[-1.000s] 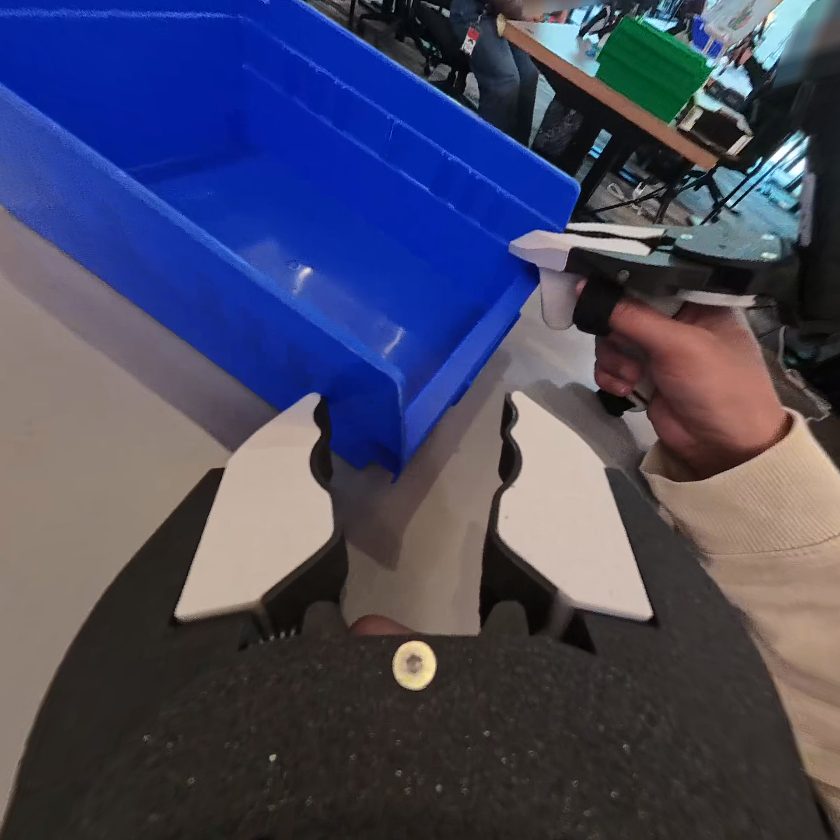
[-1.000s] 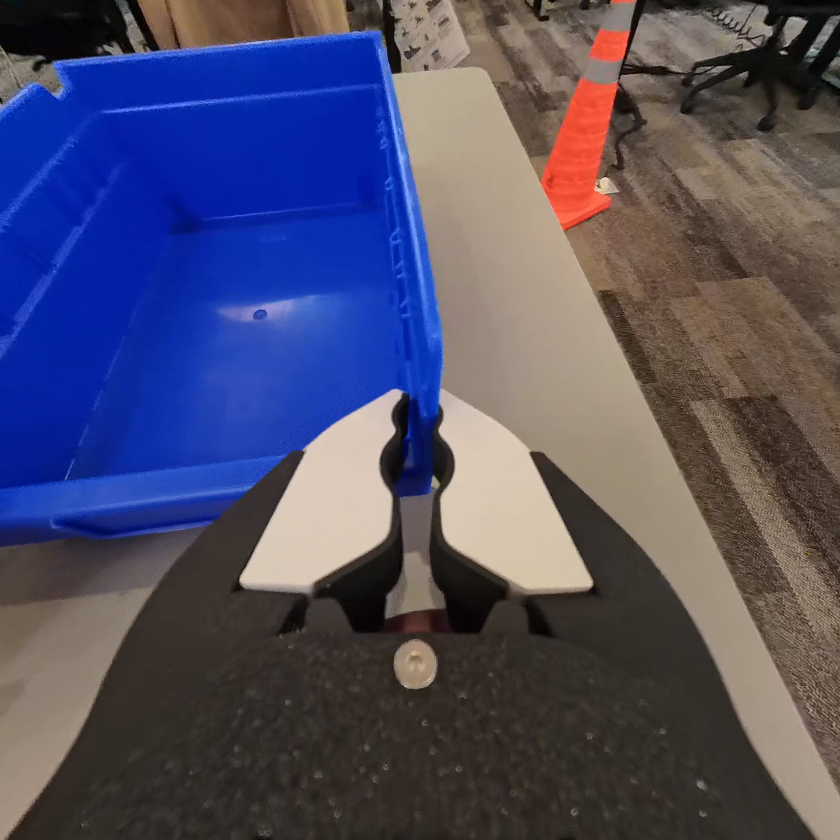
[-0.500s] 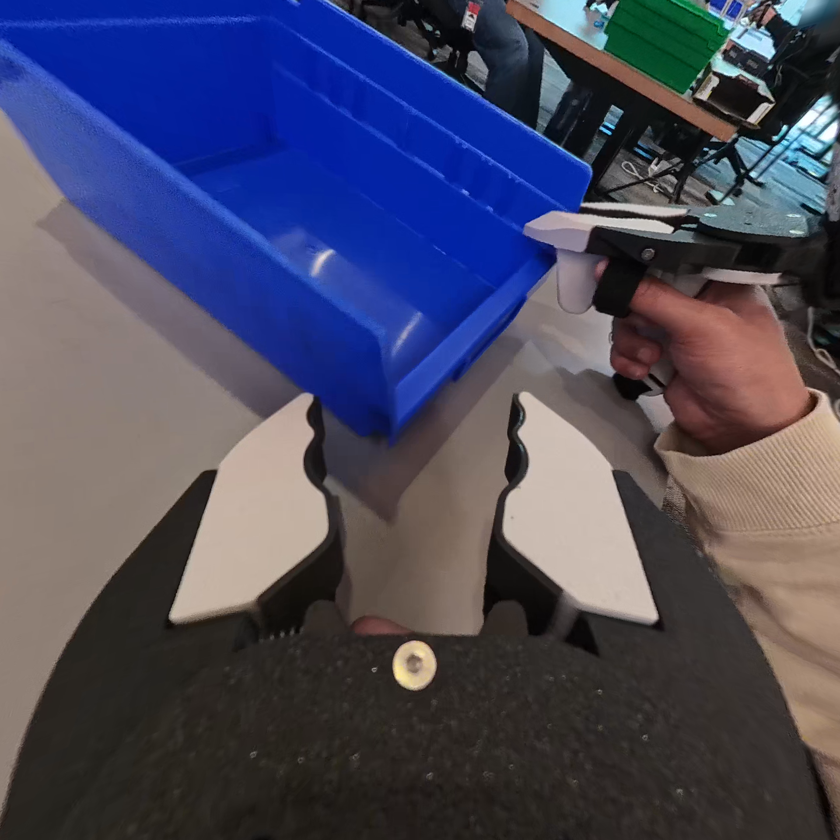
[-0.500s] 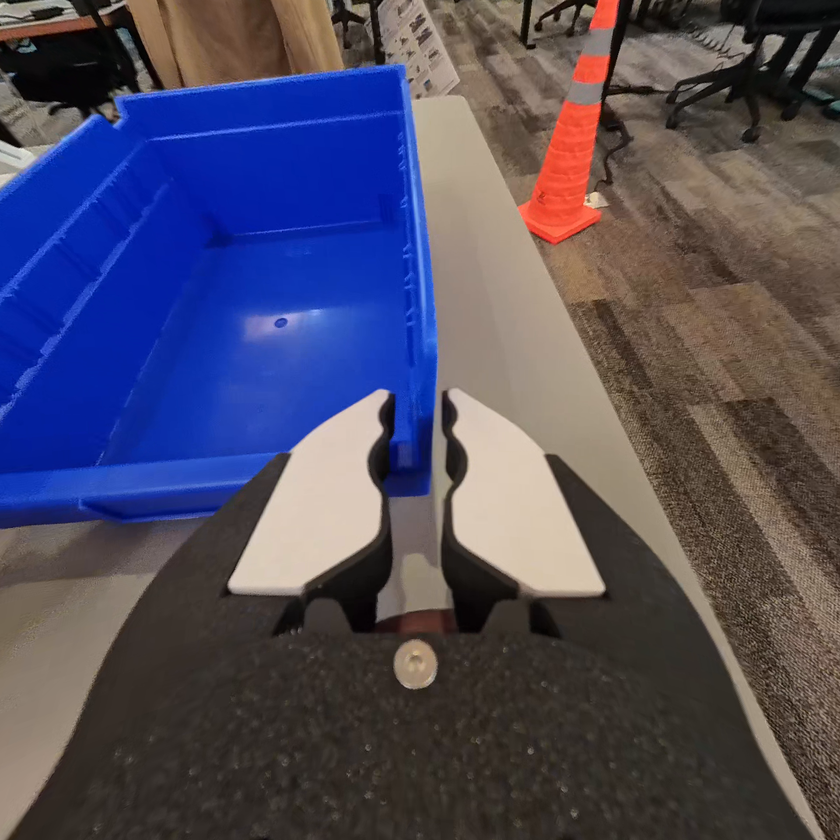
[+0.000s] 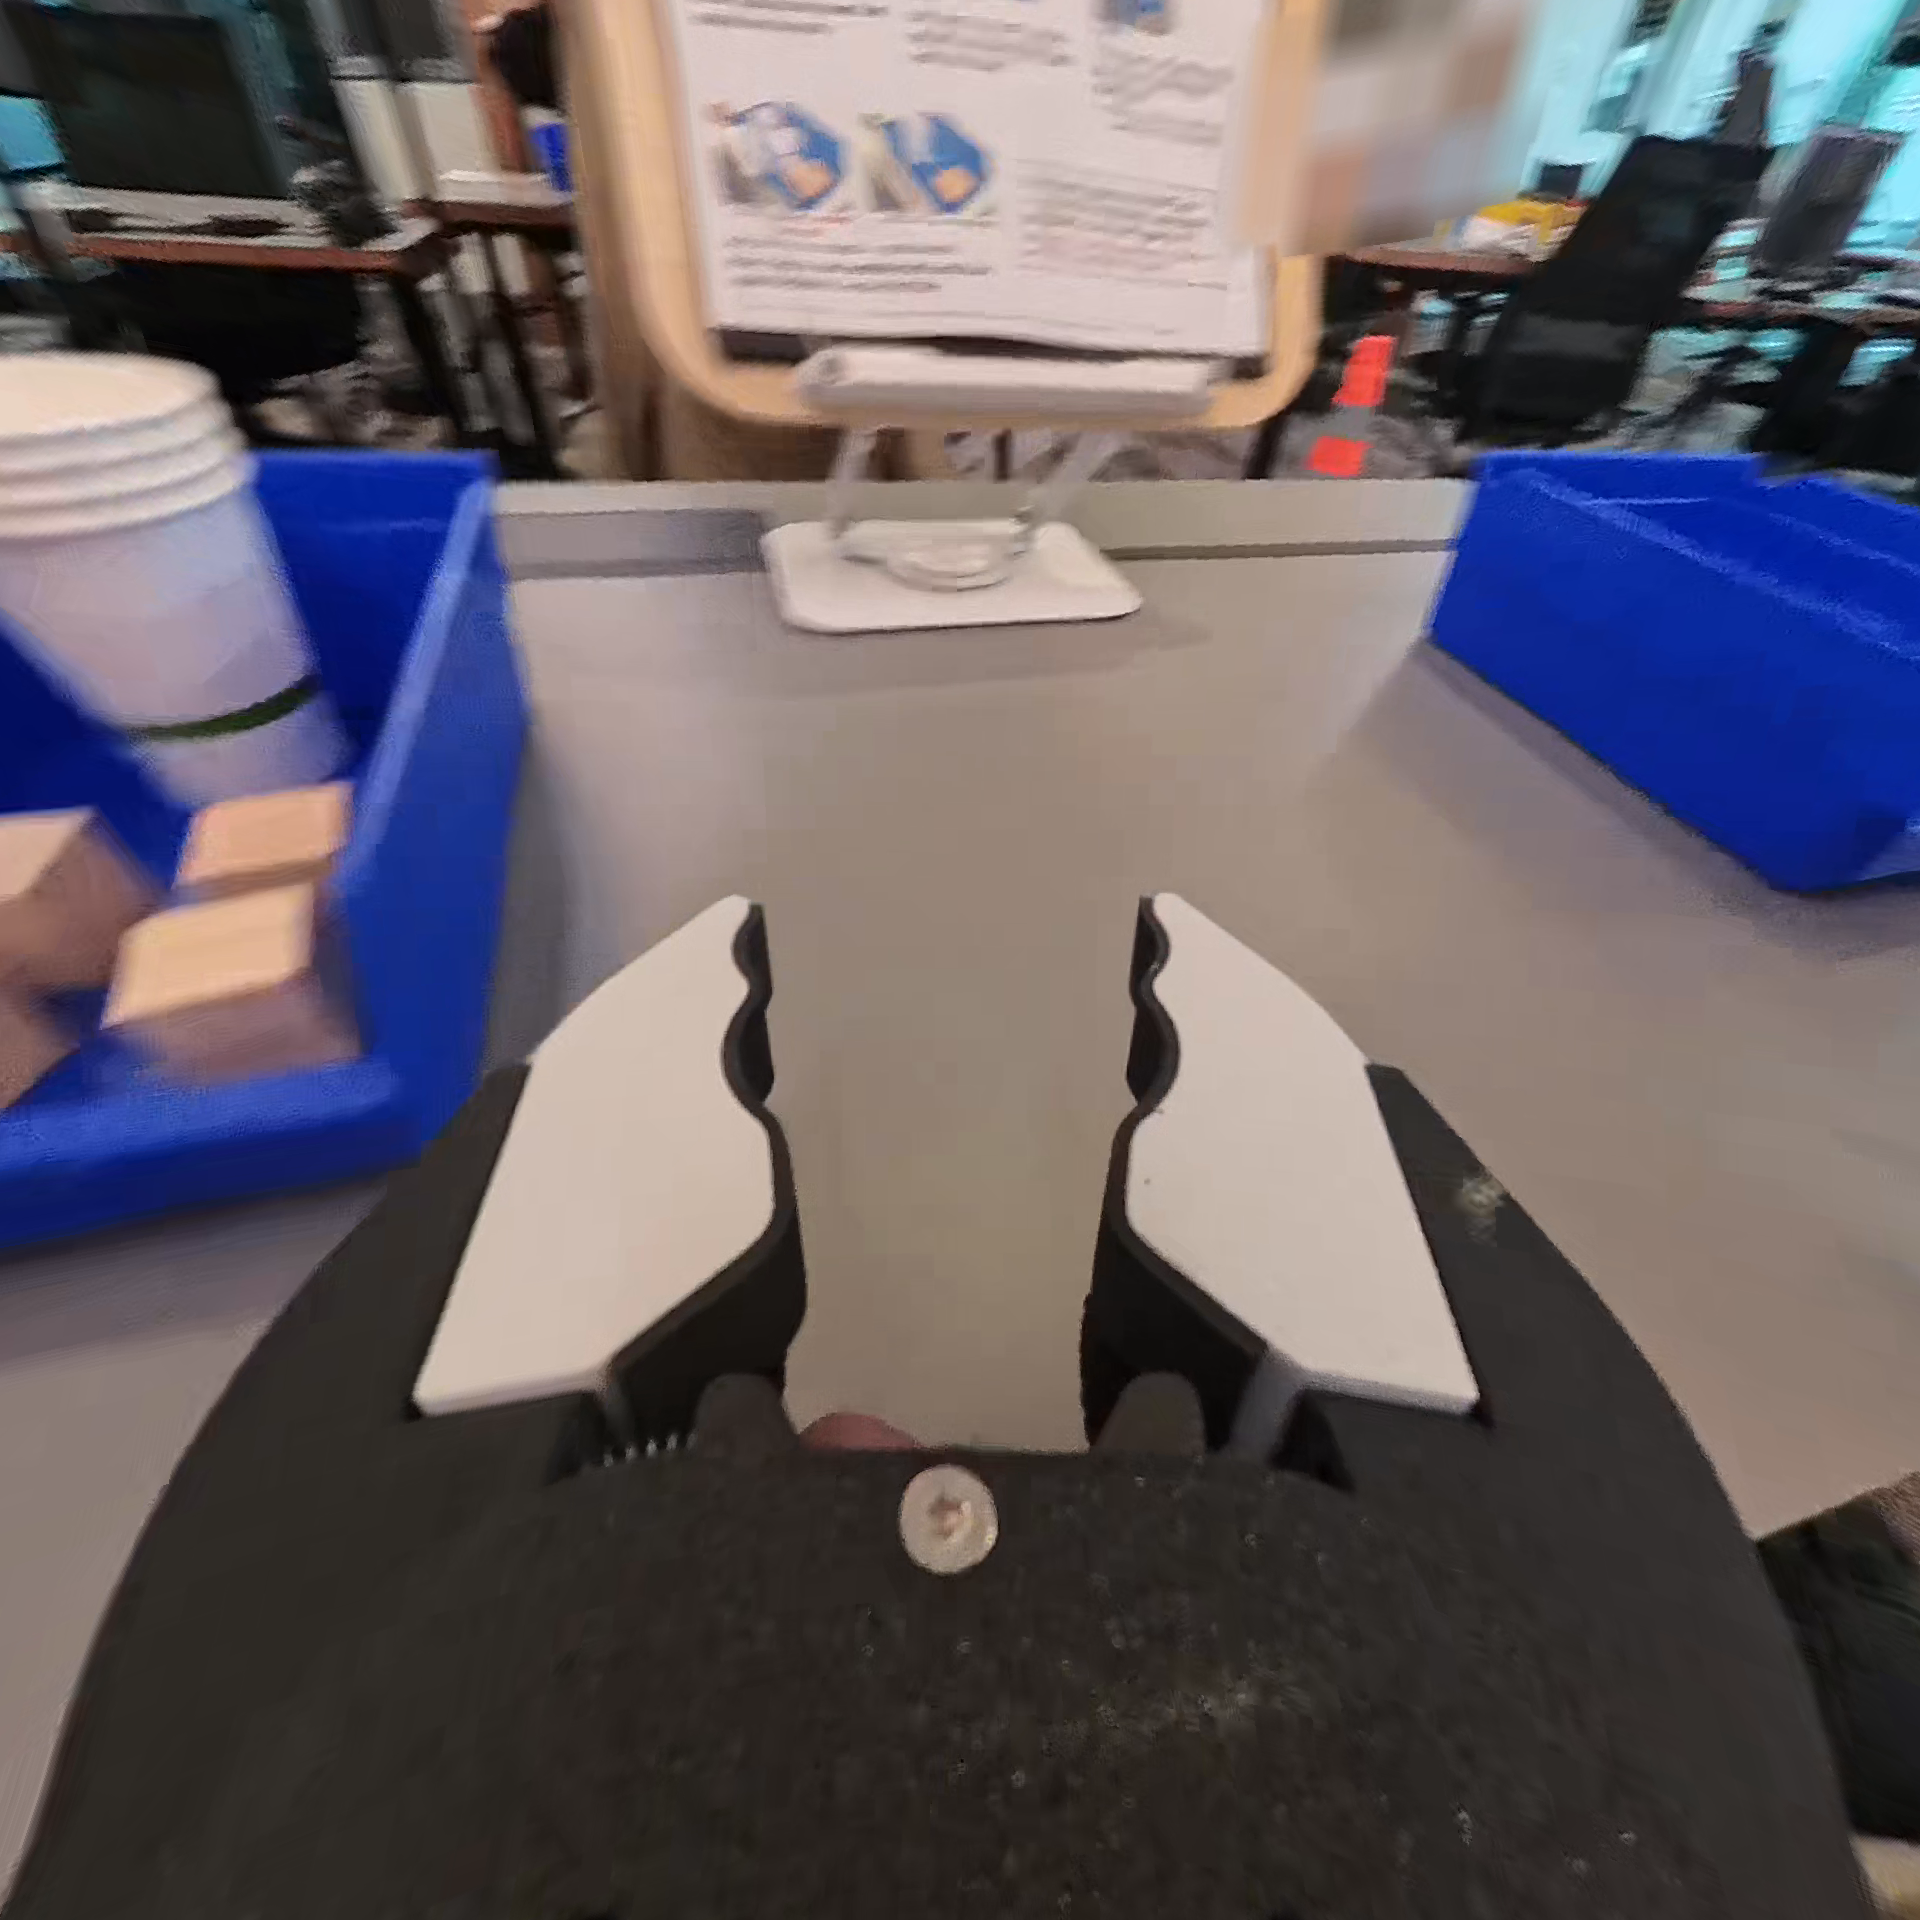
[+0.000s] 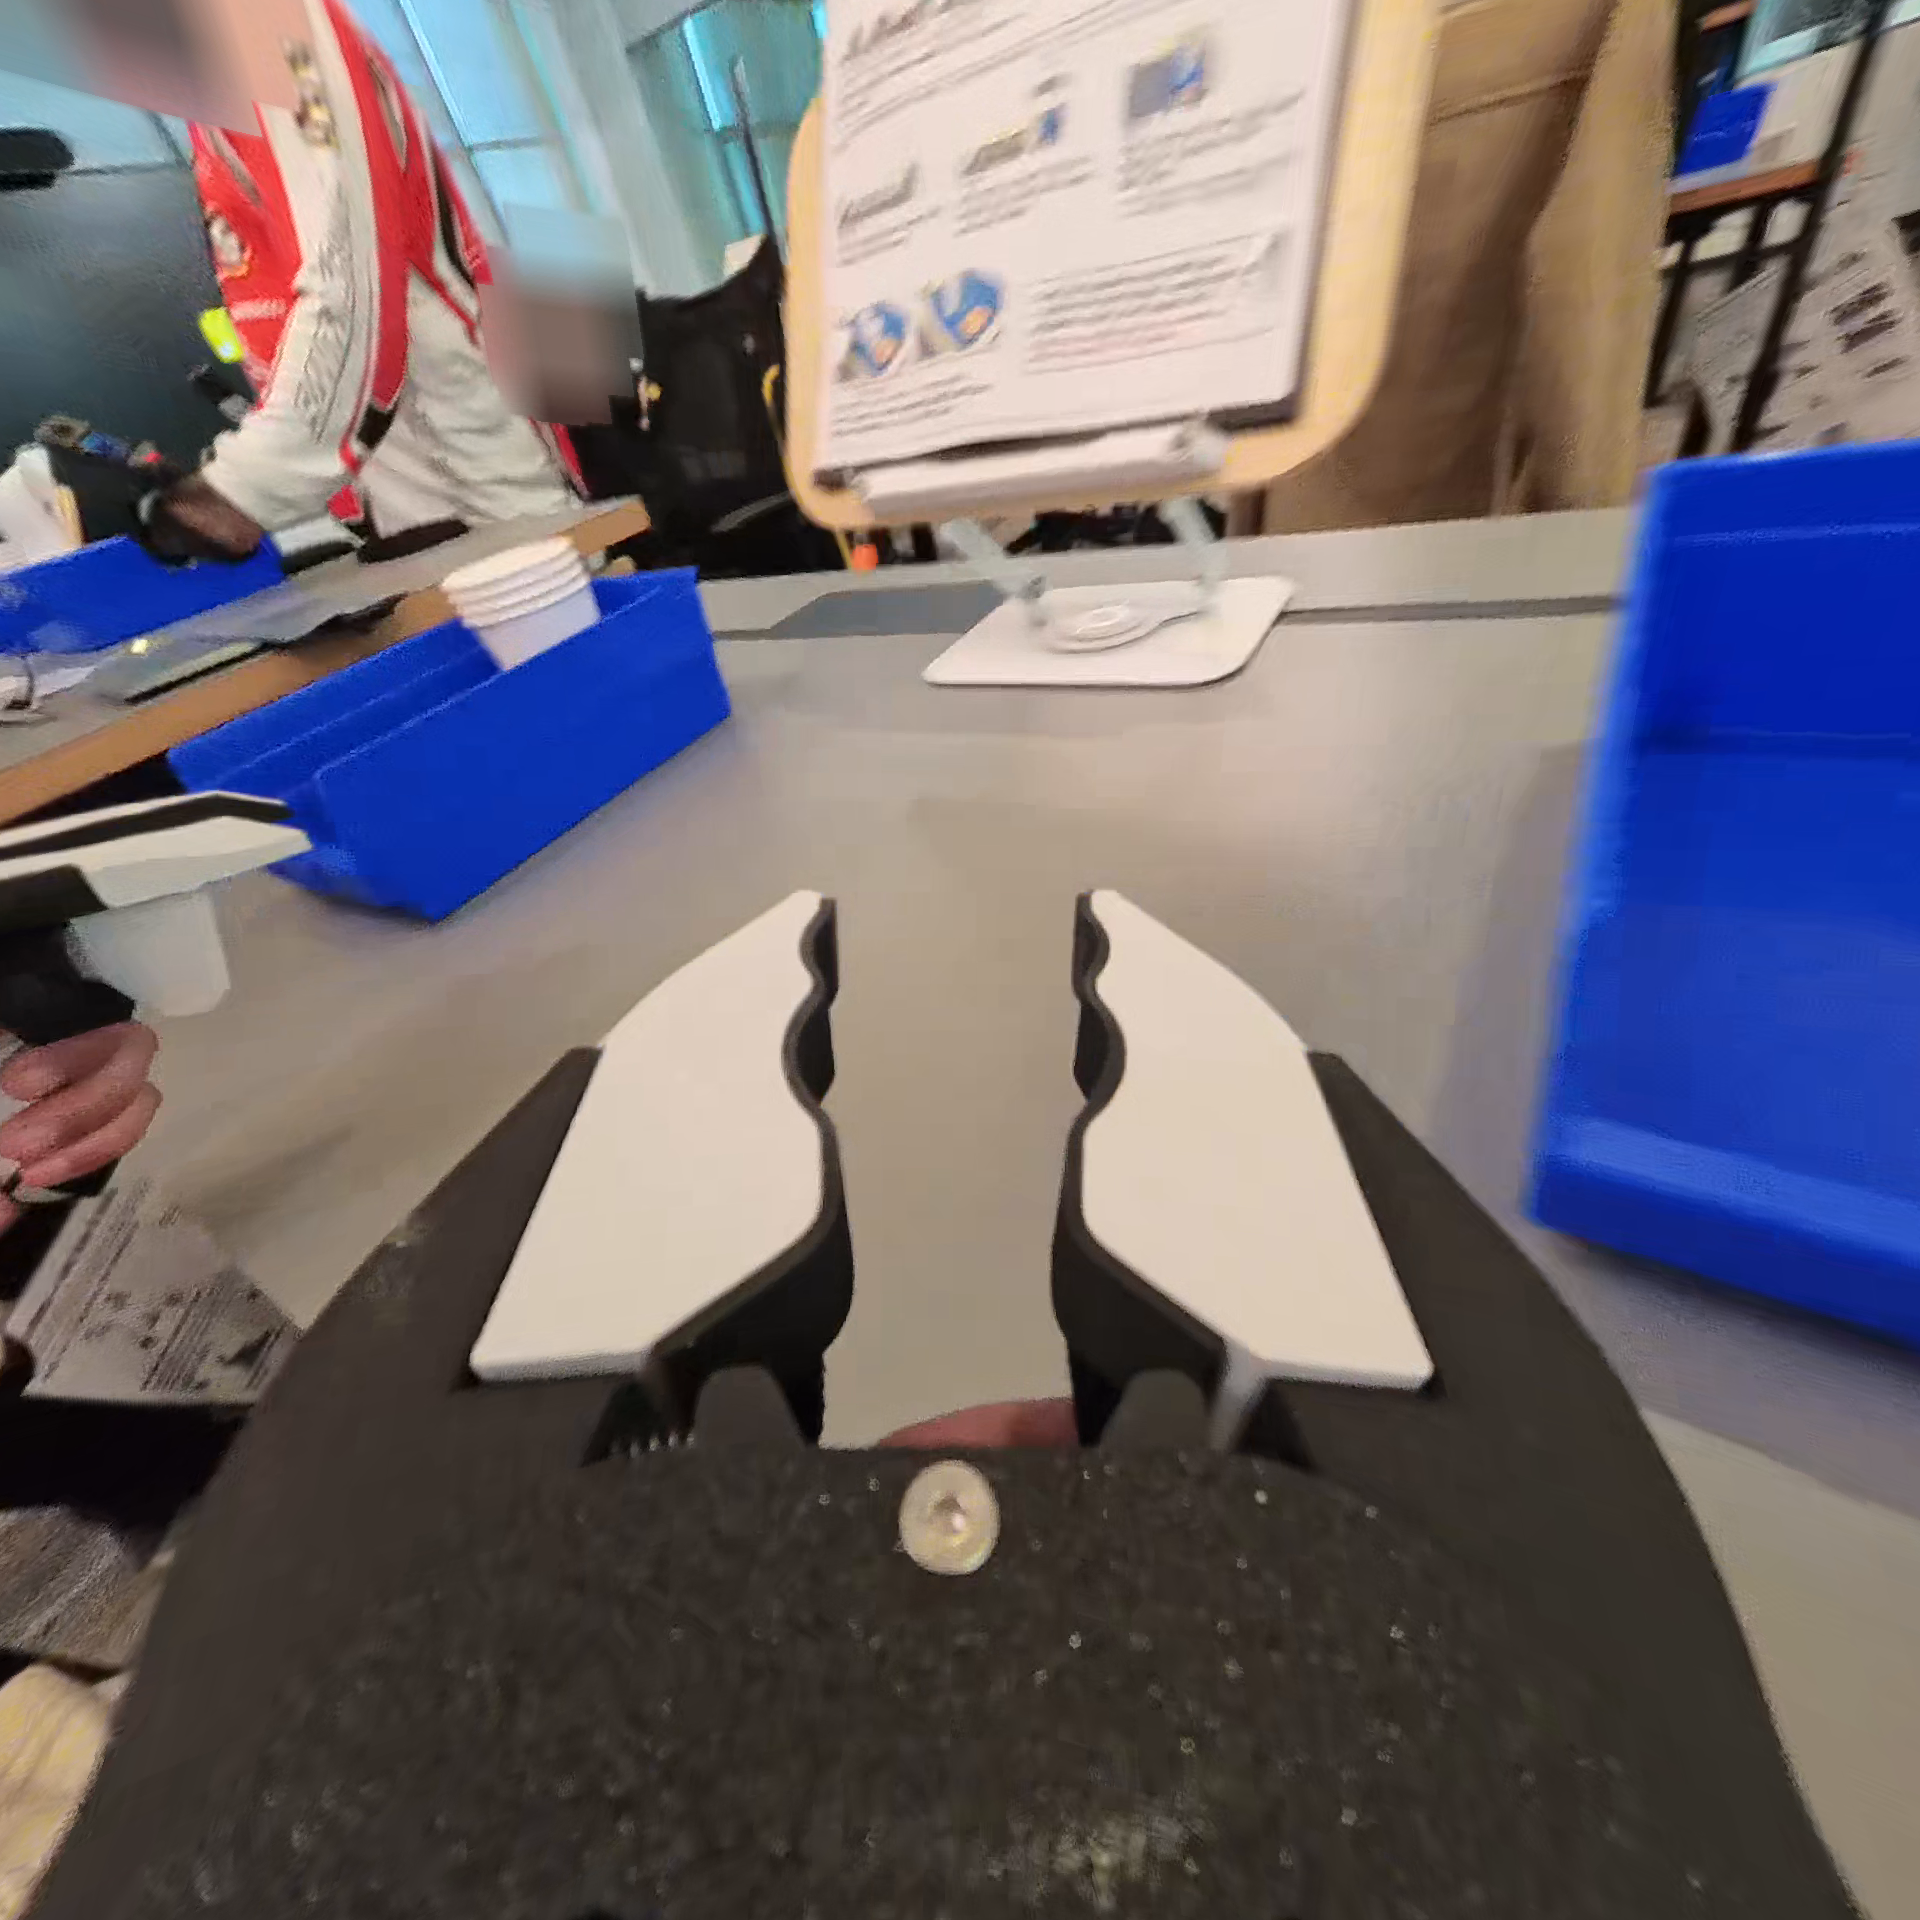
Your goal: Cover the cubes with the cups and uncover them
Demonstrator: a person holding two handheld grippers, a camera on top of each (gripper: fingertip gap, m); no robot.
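Left gripper [image 5: 951, 914] and right gripper [image 6: 954, 909] both gape empty over the bare grey counter [image 5: 935, 748]; stacked white cups [image 5: 114, 551] and wooden cubes [image 5: 213, 951] sit in the left blue bin [image 5: 436, 790] (blurred).

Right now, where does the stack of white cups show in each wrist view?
Left wrist view: stack of white cups at the far left, standing in the left blue bin.
Right wrist view: upper left, in the same bin.
Shared landmark: the instruction stand at the table's far edge.
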